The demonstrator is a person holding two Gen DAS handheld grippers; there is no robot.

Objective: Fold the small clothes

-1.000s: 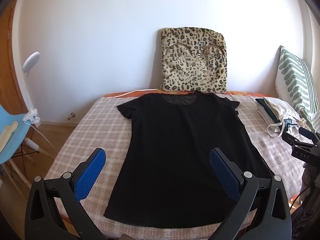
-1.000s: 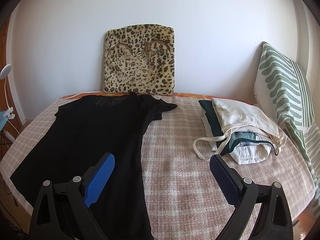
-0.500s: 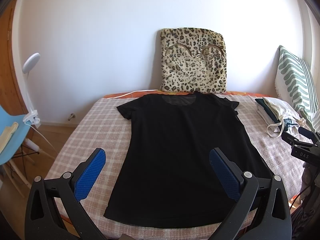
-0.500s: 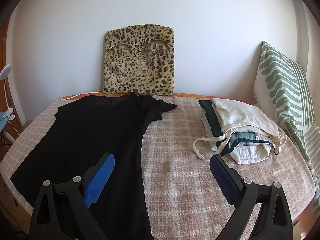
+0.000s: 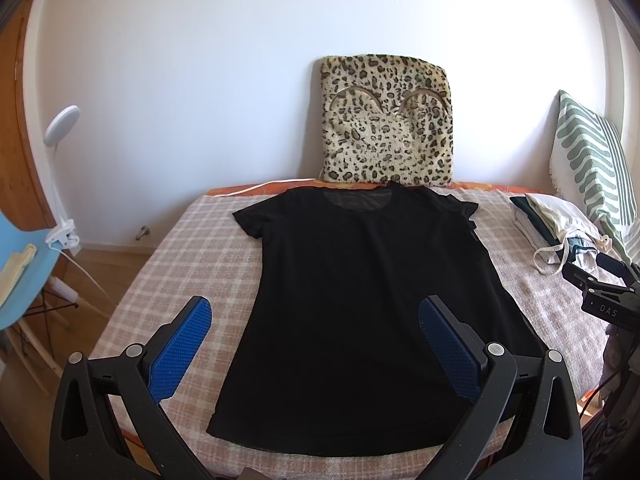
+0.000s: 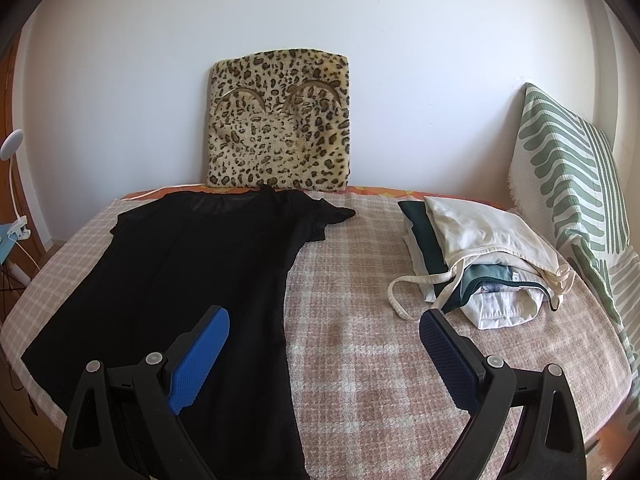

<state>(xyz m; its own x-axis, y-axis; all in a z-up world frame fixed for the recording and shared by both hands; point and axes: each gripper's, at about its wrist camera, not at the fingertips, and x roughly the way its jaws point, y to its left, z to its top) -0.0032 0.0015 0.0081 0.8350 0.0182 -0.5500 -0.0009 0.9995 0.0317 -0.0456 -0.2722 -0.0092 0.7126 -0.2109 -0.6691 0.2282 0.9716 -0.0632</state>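
Note:
A black T-shirt [image 5: 360,300] lies flat on the checked bed cover, neck toward the wall and hem toward me; it also shows in the right wrist view [image 6: 180,280]. My left gripper [image 5: 316,344] is open and empty, held above the shirt's lower half. My right gripper [image 6: 324,352] is open and empty, above the shirt's right edge; part of it shows at the right of the left wrist view [image 5: 600,300].
A leopard-print cushion [image 6: 280,120] leans on the wall behind the shirt. A pile of folded clothes with a cream bag [image 6: 480,264] lies to the right. A green striped pillow [image 6: 572,184] stands at far right. A blue chair [image 5: 20,272] and lamp [image 5: 60,128] are left of the bed.
Both grippers stay open and nearly still; the views barely shift. The shirt has not moved.

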